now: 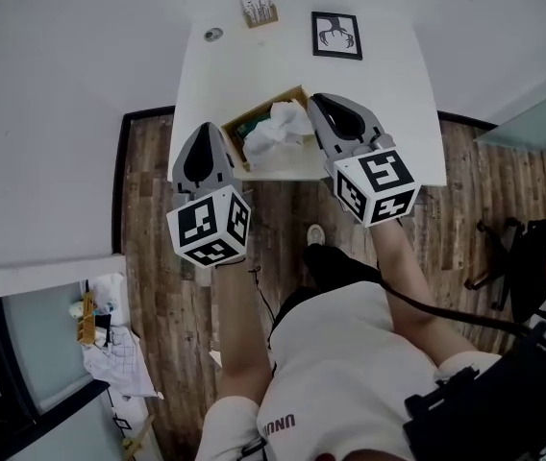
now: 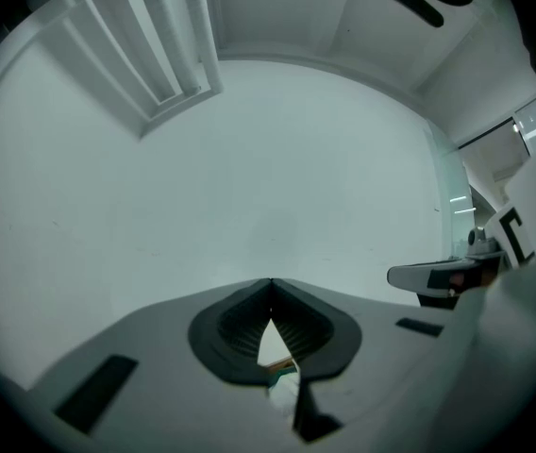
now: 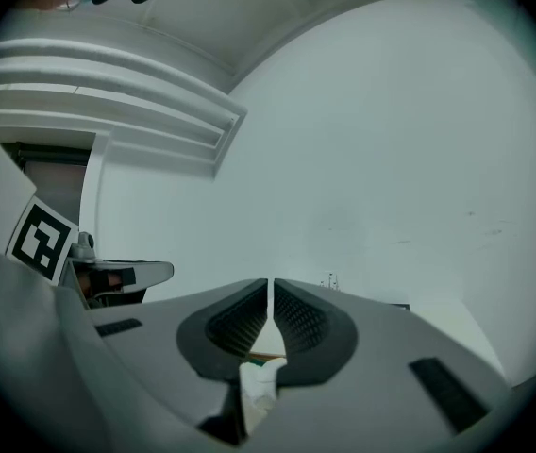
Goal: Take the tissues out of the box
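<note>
Tissue box (image 1: 242,123) on table (image 1: 398,94), framed picture (image 1: 336,36) behind (holder (image 1: 260,8) too)

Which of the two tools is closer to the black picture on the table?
The right tool. Its tip is close to the black picture, beside the tissues; the left tool sits farther off, at the other side of the box.

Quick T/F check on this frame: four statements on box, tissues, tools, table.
1. The tissues stick up out of the box. True.
2. The left tool has its jaws wide apart. False: they are shut, tips touching.
3. The box sits on the floor. False: it is on the white table, near its front edge.
4. A framed picture lies on the table beyond the box. True.
</note>
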`<state>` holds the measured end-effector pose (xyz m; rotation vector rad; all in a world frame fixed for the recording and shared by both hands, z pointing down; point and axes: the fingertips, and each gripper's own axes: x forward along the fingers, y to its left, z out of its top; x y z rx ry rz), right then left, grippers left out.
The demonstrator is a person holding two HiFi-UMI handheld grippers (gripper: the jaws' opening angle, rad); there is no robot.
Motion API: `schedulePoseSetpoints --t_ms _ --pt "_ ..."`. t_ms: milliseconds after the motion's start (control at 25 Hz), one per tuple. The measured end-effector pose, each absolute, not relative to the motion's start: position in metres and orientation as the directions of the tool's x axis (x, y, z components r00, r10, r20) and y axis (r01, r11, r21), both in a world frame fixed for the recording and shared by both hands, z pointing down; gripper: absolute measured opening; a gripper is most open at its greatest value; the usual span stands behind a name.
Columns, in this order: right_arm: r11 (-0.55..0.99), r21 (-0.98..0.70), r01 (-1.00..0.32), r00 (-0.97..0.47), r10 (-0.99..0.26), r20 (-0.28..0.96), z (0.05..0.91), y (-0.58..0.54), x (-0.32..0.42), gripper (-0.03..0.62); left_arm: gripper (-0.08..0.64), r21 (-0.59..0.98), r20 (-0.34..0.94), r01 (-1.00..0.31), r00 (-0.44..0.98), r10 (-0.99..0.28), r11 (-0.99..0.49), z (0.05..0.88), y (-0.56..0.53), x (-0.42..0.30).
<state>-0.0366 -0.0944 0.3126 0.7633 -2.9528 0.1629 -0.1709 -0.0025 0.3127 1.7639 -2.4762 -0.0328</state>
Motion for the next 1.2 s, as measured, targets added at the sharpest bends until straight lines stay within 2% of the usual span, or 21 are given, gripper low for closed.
schedulePoseSetpoints --t_ms 600,720,800,1200 --pt "0.872 -0.059 -0.485 -0.87 -0.475 0.13 0.321 -0.154 -0.051 0.021 0.018 0.09 0.104 -0.953 -0.28 -0.954 0.29 0.343 -0.066 -0.183" --pt "0.869 -0.067 -0.49 -0.864 -0.475 0.169 0.336 -0.158 -0.048 0.021 0.081 0.085 0.113 -0.952 -0.284 -0.952 0.294 0.351 -0.07 -0.184" --pt "0.87 -0.078 -0.487 -0.865 -0.469 0.176 0.34 -0.158 -0.052 0.021 0.087 0.081 0.119 -0.959 -0.261 -0.958 0.271 0.353 -0.073 -0.188" --pt "0.842 -0.103 -0.529 -0.842 -0.506 0.188 0.343 -0.171 -0.057 0.021 0.236 0.062 0.25 -0.998 0.004 -0.968 0.012 0.39 -0.09 -0.168"
